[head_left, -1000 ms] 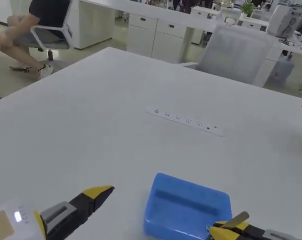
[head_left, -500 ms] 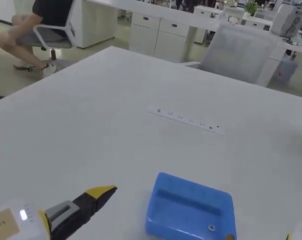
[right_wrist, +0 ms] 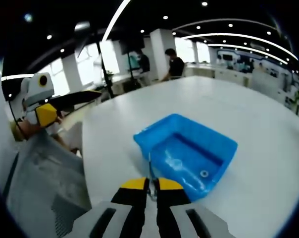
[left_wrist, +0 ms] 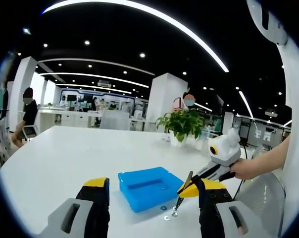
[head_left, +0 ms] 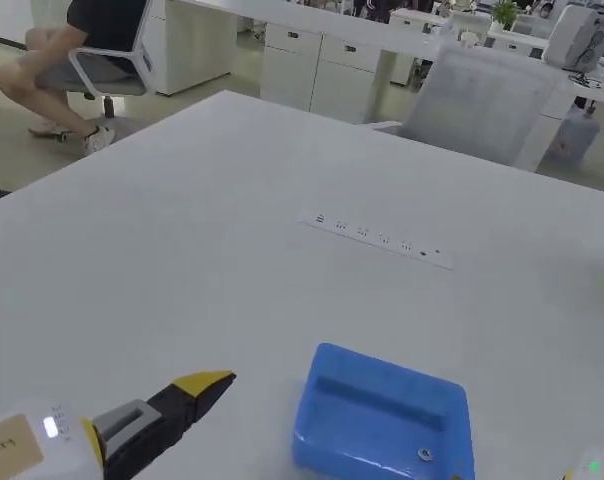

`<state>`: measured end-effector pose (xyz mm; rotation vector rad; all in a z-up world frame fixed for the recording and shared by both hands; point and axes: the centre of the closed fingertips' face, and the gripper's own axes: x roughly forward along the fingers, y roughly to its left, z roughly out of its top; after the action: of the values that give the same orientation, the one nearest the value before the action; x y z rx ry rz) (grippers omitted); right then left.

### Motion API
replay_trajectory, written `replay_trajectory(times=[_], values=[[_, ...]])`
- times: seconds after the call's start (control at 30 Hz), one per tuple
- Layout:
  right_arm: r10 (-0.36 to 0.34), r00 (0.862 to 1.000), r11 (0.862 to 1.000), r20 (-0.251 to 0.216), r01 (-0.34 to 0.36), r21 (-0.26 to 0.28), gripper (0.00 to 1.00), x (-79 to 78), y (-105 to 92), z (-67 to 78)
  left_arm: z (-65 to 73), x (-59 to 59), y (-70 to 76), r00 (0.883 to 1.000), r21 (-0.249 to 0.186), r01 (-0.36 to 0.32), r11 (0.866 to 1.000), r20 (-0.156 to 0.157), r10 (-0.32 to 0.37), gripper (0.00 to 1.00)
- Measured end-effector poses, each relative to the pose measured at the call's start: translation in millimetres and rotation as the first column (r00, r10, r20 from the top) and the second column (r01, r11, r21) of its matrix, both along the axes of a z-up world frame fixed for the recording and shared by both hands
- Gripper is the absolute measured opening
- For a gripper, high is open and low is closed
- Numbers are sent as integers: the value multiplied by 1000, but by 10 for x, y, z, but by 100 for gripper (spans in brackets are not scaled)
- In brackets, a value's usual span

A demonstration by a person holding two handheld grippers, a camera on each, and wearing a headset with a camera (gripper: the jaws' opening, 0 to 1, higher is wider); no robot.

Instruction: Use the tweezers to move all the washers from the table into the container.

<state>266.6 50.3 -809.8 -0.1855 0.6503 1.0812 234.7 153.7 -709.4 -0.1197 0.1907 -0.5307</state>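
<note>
left gripper (head_left: 204,386): head view, 7 o'clock, low over the table (head_left: 182,250). In its own view the jaws are spread wide with nothing between them.
right gripper (right_wrist: 151,185): jaws pinched nearly together on the tweezers (right_wrist: 149,166), which run straight out toward 12 o'clock in the right gripper view.
container (right_wrist: 164,153): blue tray, upright on the table, at 5 o'clock in the head view, just right of the left gripper's tip.
1 washer (right_wrist: 204,173) lies on the container floor, near the corner at 5 o'clock in the right gripper view.
loose washers (left_wrist: 167,217): a few, too small to count for sure, on the table just off the container's near corner, 6 o'clock in the left gripper view.
In that view the tweezers slant down, tips right at the loose washers; can't tell if they touch or hold 1.
power strip (head_left: 372,237): flush in the table, 12 o'clock from the container, well apart.
</note>
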Motion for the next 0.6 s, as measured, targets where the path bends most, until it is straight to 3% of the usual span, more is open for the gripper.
replay_trajectory(times=[0.43, 0.6], values=[[24, 1000, 1000, 8, -24, -7, 3, -90, 30, -4, -3, -4, 1, 1000, 6, 2, 1000, -1, -2, 74], [62, 997, 998, 46, -60, -34, 3, -137, 64, -2, -13, -5, 16, 1000, 8, 0, 1000, -2, 0, 73]])
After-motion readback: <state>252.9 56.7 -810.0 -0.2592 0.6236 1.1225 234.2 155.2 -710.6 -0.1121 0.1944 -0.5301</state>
